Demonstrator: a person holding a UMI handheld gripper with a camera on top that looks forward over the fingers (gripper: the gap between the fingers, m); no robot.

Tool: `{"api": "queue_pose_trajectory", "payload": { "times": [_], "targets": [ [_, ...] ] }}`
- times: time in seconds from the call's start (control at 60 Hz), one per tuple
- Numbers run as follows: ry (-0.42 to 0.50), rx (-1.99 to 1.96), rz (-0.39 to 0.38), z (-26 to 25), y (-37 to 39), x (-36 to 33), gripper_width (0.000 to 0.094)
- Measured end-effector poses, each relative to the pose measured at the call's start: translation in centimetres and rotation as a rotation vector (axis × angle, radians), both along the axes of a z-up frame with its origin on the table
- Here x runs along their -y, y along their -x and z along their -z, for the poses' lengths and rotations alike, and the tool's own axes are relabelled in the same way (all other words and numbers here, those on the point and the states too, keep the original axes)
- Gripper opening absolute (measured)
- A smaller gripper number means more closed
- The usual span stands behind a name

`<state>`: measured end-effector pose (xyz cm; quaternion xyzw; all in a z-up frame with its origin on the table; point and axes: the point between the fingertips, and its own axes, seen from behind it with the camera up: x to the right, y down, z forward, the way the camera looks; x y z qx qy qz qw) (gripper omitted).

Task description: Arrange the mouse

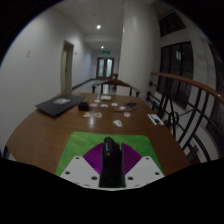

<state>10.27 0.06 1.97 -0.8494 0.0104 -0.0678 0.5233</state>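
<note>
Fingers of the gripper close on a dark mouse, which sits upright between the purple pads with no gap visible on either side, so it appears clamped and lifted clear of the round wooden table. Its body hides most of the space between the pads, and only its dark back and a paler lower end near the camera can be made out.

Directly under and just ahead of the fingers lies a green mat with white corners, at the near edge of the table. That looks like the place meant for the mouse, though the task sentence does not say so.

Beyond the fingers, well apart, a closed laptop rests to the left, and some small pale items are scattered towards the table's far side; they are too small to identify. A railing runs off to the right, and a corridor with doors opens behind the table.

As a judgement, the mouse should be light and rigid, with a smooth plastic shell that can slip or twist if pinched near its rounded top. Its flatter flanks, around mid-length, offer the surest hold, and that seems to be roughly where the pads sit. Its buttons and wheel are the delicate parts, so moderate pressure should do, and lowering it flat onto the mat matters more than force.
</note>
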Motion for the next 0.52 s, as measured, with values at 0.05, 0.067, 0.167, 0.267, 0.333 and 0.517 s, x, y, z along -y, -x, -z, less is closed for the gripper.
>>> {"api": "queue_pose_trajectory", "payload": {
  "times": [0.05,0.067,0.167,0.267,0.333,0.517],
  "targets": [
    [0.004,-0.004,0.003,0.1,-0.1,-0.1,0.0241],
    [0.007,-0.007,0.004,0.1,-0.1,-0.1,0.0243],
    [0.041,-0.005,-0.025,0.3,0.1,0.3,0.0392],
    [0.035,-0.043,-0.069,-1.2,1.0,2.3,0.0869],
    [0.009,-0.052,-0.083,-2.8,1.1,4.3,0.0844],
    [-0.039,-0.151,-0.087,-5.2,1.3,12.5,0.0847]
  ]
}}
